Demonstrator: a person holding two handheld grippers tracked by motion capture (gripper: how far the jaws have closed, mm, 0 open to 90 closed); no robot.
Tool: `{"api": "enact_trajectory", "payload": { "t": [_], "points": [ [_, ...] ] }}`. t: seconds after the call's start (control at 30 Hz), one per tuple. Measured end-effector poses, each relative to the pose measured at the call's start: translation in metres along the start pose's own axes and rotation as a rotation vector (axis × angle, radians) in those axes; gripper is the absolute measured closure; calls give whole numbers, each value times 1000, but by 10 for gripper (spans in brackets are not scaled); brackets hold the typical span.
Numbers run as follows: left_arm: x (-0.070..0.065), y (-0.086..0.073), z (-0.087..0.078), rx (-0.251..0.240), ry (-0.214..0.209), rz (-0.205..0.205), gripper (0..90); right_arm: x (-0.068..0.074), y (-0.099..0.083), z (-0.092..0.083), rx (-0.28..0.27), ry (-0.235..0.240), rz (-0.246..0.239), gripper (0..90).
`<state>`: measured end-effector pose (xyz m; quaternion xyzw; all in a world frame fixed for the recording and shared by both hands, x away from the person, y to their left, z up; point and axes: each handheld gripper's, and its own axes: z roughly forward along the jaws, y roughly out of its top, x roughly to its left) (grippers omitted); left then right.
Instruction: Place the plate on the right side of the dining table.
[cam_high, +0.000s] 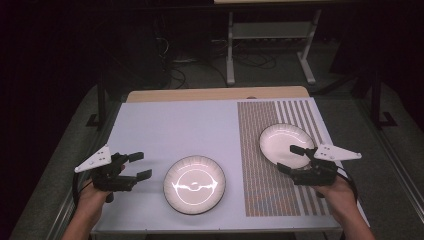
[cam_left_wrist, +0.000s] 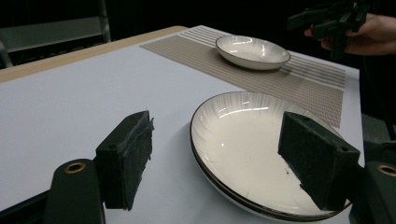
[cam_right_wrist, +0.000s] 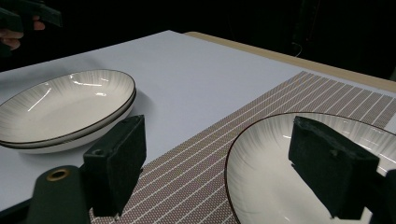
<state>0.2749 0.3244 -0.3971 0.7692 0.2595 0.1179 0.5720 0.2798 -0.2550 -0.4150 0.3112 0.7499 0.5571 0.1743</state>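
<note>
The stacked plates (cam_high: 194, 184) lie on the bare white part of the surface (cam_high: 165, 125), near its front edge; in the left gripper view two rims show one above the other. One more plate (cam_high: 286, 145) lies on the striped mat (cam_high: 260, 190) at the right. The left gripper (cam_high: 136, 166) hovers just beside the stack with its jaws spread and empty. The right gripper (cam_high: 291, 159) hovers at the near rim of the single plate, jaws also spread, holding nothing. I judge that one plate is already placed on the mat and the stack is not yet gripped.
</note>
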Motion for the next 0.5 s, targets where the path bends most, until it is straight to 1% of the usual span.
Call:
{"api": "enact_trajectory", "payload": {
  "t": [0.17, 0.5],
  "points": [
    [1, 0, -1, -4, 5, -1, 251, 0, 0, 0, 0, 1, 1, 183],
    [3, -2, 0, 10, 2, -9, 251, 1, 0, 1, 1, 4, 0, 183]
  ]
}}
